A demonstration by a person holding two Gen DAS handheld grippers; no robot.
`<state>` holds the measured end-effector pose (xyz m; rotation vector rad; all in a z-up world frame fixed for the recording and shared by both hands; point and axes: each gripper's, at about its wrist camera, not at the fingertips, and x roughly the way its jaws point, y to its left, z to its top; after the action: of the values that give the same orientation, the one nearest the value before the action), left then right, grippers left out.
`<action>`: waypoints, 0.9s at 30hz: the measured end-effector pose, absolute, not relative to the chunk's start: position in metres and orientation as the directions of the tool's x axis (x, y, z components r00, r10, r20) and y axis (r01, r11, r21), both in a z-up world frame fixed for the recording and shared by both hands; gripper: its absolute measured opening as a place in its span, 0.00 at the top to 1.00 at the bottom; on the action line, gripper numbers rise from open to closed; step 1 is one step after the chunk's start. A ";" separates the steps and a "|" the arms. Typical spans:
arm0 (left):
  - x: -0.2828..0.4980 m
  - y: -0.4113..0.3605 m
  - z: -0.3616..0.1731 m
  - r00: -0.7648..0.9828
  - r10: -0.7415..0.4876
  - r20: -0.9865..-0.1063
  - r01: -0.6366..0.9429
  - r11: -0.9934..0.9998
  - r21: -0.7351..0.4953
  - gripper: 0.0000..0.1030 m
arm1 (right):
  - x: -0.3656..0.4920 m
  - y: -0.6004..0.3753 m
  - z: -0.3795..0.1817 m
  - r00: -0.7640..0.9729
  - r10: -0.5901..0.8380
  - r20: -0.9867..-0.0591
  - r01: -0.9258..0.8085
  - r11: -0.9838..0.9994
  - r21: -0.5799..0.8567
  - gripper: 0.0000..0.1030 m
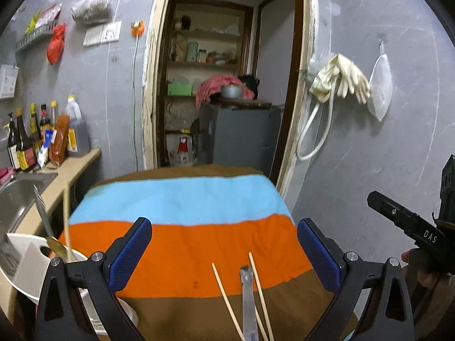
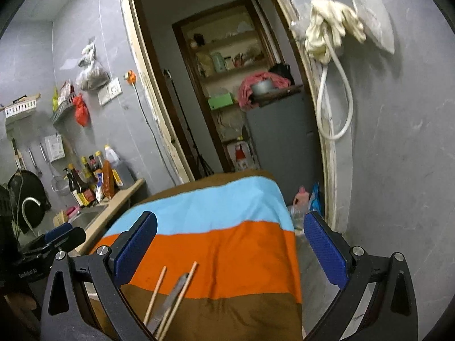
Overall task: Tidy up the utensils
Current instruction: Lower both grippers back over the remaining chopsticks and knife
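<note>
Hovering with both grippers, left gripper (image 1: 223, 251) and right gripper (image 2: 230, 245), fingers spread and empty; next move looks like grabbing chopsticks (image 1: 260, 292) beside the metal utensil (image 1: 248, 298).

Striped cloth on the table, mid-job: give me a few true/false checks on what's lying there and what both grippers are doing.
1. Two chopsticks and a metal utensil handle lie on the striped cloth. True.
2. The left gripper is clamped on a chopstick. False: its jaws stand wide open, holding nothing.
3. The right gripper is open and empty. True.
4. The white holder at the left has no utensils in it. False: a spoon and other handles stand in it.
5. The cloth is a single colour. False: blue, orange and brown bands.
</note>
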<state>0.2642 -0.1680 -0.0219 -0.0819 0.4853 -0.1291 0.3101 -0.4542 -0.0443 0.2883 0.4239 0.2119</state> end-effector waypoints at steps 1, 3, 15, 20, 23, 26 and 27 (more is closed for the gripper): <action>0.268 -0.169 -0.027 0.870 -0.139 -0.473 0.098 0.989 -0.111 0.00 | 0.314 -0.454 -0.050 0.884 0.272 -0.381 -0.149 0.935 0.322 0.02; 0.275 -0.171 -0.037 0.854 -0.140 -0.502 0.090 0.988 -0.122 0.00 | 0.326 -0.451 -0.063 0.862 0.307 -0.403 -0.171 0.925 0.340 0.04; 0.311 -0.171 -0.105 0.717 -0.179 -0.674 0.050 0.977 -0.206 0.45 | 0.375 -0.413 -0.136 0.714 0.441 -0.544 -0.271 0.890 0.367 0.64; 0.324 -0.170 -0.127 0.641 -0.189 -0.744 0.030 0.975 -0.221 0.68 | 0.385 -0.391 -0.154 0.651 0.493 -0.577 -0.326 0.868 0.374 0.71; 0.328 -0.172 -0.135 0.606 -0.194 -0.771 0.029 0.975 -0.222 0.73 | 0.387 -0.378 -0.164 0.601 0.529 -0.599 -0.362 0.849 0.386 0.72; 0.330 -0.170 -0.141 0.584 -0.199 -0.787 0.028 0.974 -0.226 0.76 | 0.387 -0.365 -0.172 0.559 0.551 -0.620 -0.397 0.834 0.383 0.72; 0.329 -0.170 -0.143 0.578 -0.201 -0.791 0.028 0.973 -0.227 0.76 | 0.386 -0.362 -0.174 0.550 0.555 -0.624 -0.406 0.831 0.381 0.73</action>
<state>0.3294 -0.1702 -0.1431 -0.1982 0.9472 -0.1349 0.3859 -0.3619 -0.1740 0.2014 0.8070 0.5730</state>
